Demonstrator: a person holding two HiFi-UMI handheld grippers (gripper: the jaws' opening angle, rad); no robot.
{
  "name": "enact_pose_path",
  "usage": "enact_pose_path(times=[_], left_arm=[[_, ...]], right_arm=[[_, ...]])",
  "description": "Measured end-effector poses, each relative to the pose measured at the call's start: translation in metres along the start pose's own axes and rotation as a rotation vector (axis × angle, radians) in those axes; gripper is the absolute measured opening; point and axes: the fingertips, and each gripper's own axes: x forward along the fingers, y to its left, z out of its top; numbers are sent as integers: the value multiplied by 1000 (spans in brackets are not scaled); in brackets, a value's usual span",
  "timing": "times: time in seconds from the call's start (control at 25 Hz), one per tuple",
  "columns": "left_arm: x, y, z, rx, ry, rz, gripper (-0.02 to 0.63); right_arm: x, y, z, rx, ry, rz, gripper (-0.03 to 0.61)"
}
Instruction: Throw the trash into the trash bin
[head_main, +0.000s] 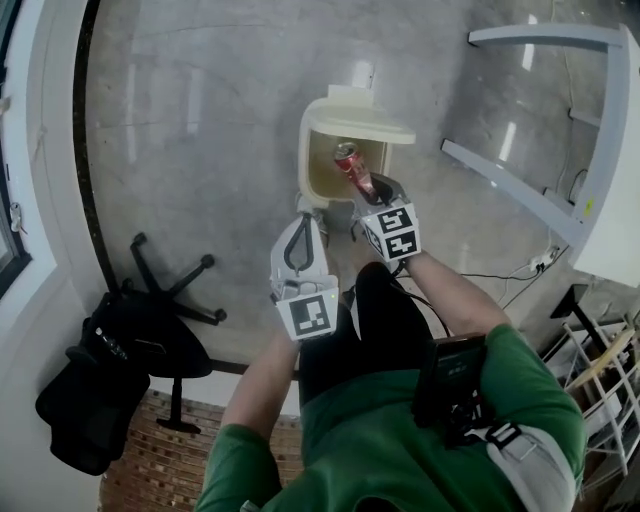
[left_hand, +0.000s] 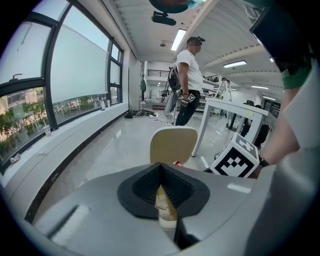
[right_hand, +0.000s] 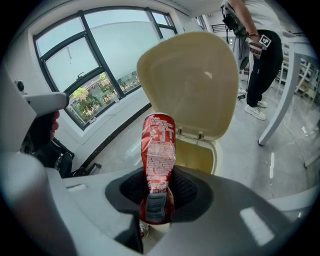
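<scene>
A cream trash bin (head_main: 322, 172) stands on the grey floor with its lid (head_main: 356, 122) raised. My right gripper (head_main: 368, 193) is shut on a crushed red drink can (head_main: 351, 167), which hangs over the bin's open mouth. In the right gripper view the can (right_hand: 159, 150) sticks up from between the jaws of the right gripper (right_hand: 156, 202), with the lid (right_hand: 195, 80) just behind it. My left gripper (head_main: 300, 222) is to the left of the bin's front, its tips together and nothing in them. The left gripper (left_hand: 162, 195) faces the bin's lid (left_hand: 172, 145).
A black office chair (head_main: 130, 350) stands at the left by the window wall. White table legs (head_main: 560, 130) run along the right, with a cable and a rack (head_main: 600, 380) below them. Beyond the bin a person (left_hand: 187, 80) stands beside a white table (left_hand: 235, 107).
</scene>
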Motion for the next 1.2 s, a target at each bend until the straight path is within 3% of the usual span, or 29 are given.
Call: enact_pose_path(times=[0.4,0.76,1.2], left_arm=[[19,10,-52,-35,24,7,6],[21,22,-72,-57,25,26,6],[22,33,-88,-72,42,32,6]], right_arm=[[77,-18,-31,39,81,-51,112],[120,-31,-31,175,136,-87,114],[139,-34,-41,169,138,-112,140]])
